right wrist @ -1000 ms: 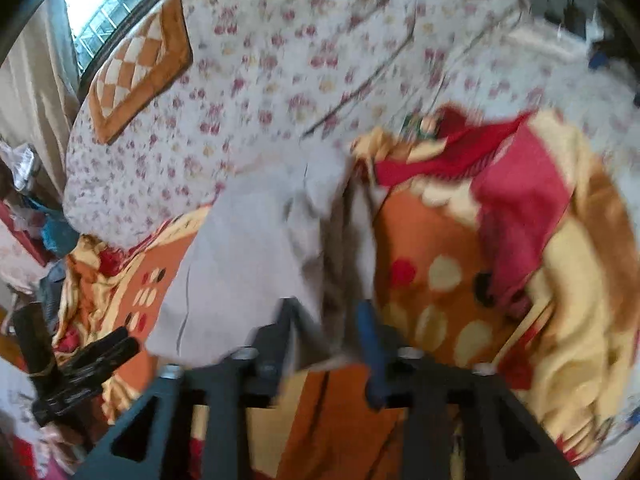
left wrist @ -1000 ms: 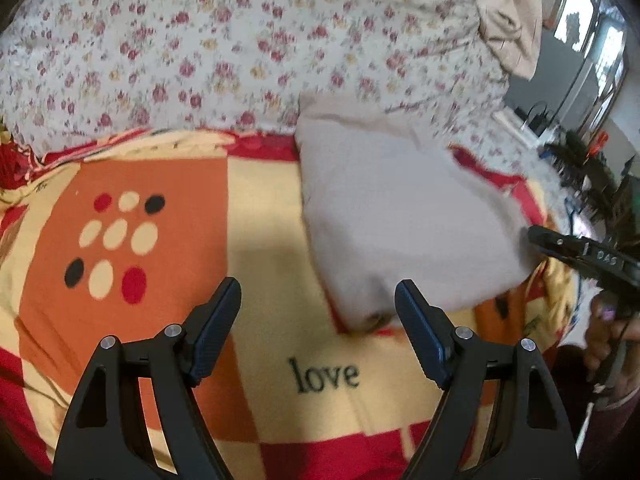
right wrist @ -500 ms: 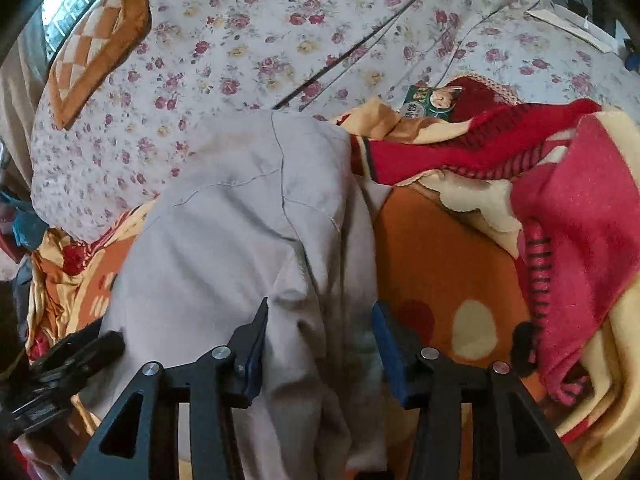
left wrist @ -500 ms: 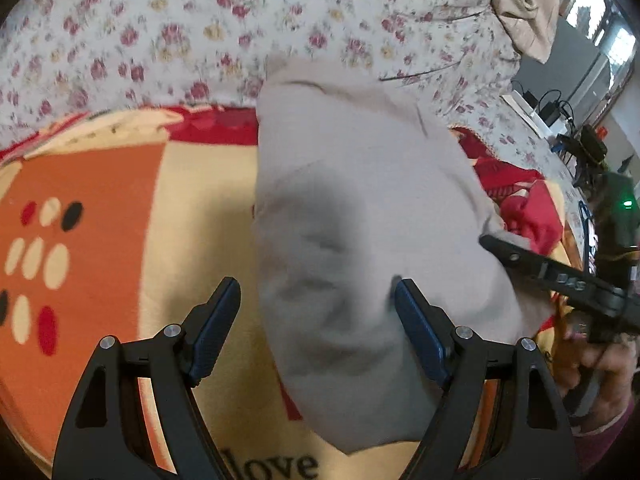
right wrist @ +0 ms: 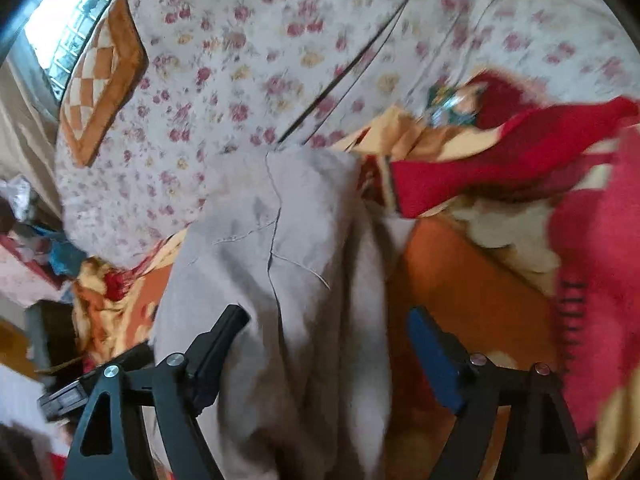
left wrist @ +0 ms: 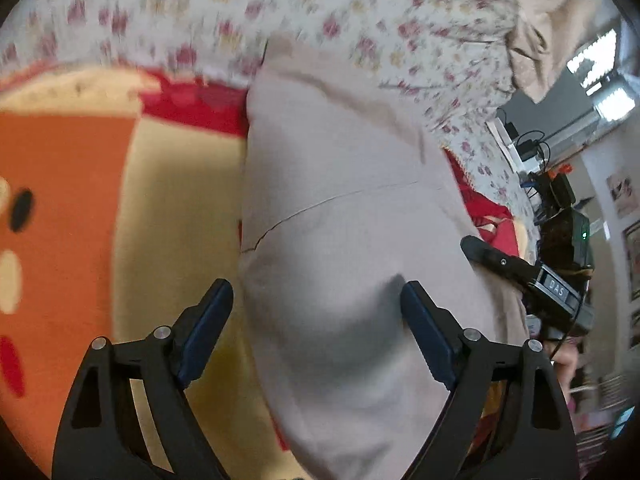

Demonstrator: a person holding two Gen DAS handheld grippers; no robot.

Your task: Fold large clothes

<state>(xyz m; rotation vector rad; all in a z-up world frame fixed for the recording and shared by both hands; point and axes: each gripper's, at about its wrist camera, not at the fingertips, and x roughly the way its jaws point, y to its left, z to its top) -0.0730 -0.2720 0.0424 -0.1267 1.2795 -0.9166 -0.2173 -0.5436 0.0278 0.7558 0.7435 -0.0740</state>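
Note:
A folded beige garment lies on an orange, yellow and red blanket. My left gripper is open, its fingers straddling the garment's near end, just above it. In the right wrist view the same garment lies bunched with a seam showing. My right gripper is open over the garment's right edge; the cloth sits between its fingers. The right gripper's fingers also show in the left wrist view at the garment's right side.
A floral bedspread covers the bed beyond the blanket. A red part of the blanket is heaped on the right. An orange checked cushion lies at the far left. Electronics and cables stand beside the bed.
My right gripper has opened wide and let go of the garment. My left gripper has moved forward over the garment, still open.

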